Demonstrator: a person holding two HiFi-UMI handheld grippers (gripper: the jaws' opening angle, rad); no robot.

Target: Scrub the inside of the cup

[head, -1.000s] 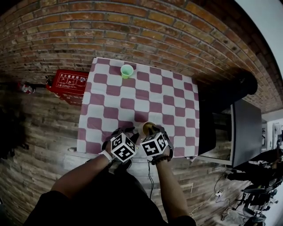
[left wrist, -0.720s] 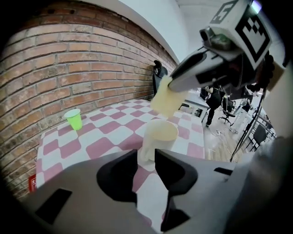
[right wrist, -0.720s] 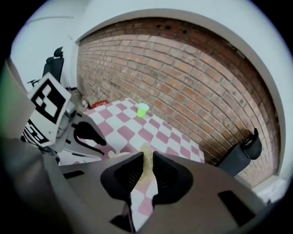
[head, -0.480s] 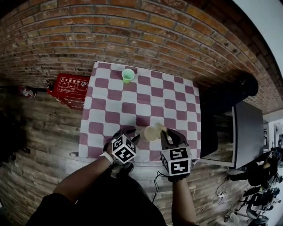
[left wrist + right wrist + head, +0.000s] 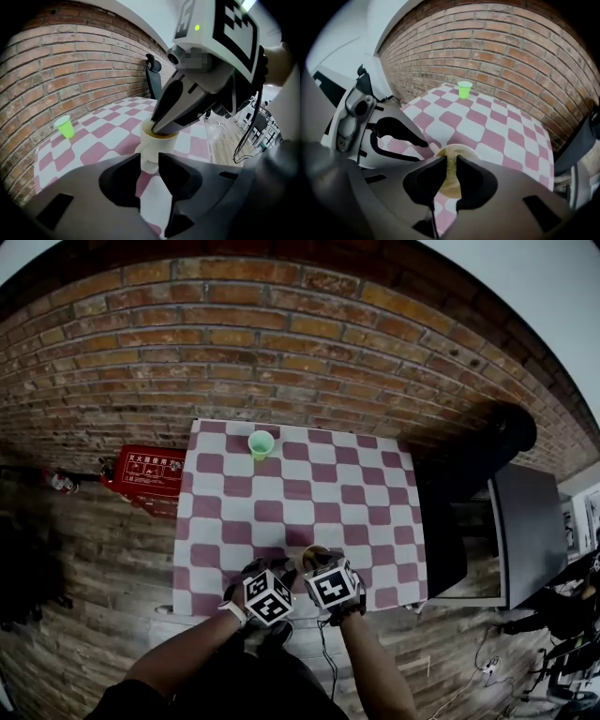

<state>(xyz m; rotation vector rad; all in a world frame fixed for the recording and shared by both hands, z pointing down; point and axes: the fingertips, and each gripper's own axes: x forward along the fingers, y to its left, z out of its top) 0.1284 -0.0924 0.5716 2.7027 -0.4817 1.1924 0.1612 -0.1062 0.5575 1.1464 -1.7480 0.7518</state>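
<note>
Yellow-green fibrous material, judged to be a scrubbing pad (image 5: 451, 174), is clamped edge-on between the jaws of the right gripper (image 5: 450, 161). The jaws stand nearly together, with only the pad's thickness between them. This thin grip leaves the pad's lower part free beyond the fingertips, which suits contact with a curved wall. The right gripper points down into the mouth of the cup (image 5: 467, 151), so the pad is inside the rim. The right gripper view does not show how deep it reaches.

The left gripper (image 5: 150, 158) is closed on the white outer side of the cup, low down on the near side. Whether it holds a handle or the wall itself cannot be told. This hold is judged to act as a brace that stops the cup turning or sliding while the pad works inside.

The cup stands upright on the checked tablecloth (image 5: 300, 486), near the table's front edge and close to the person, with both grippers at it. A green cup (image 5: 261, 443) stands well apart at the far edge, near the brick wall (image 5: 281, 343), and has no evident part in this step
</note>
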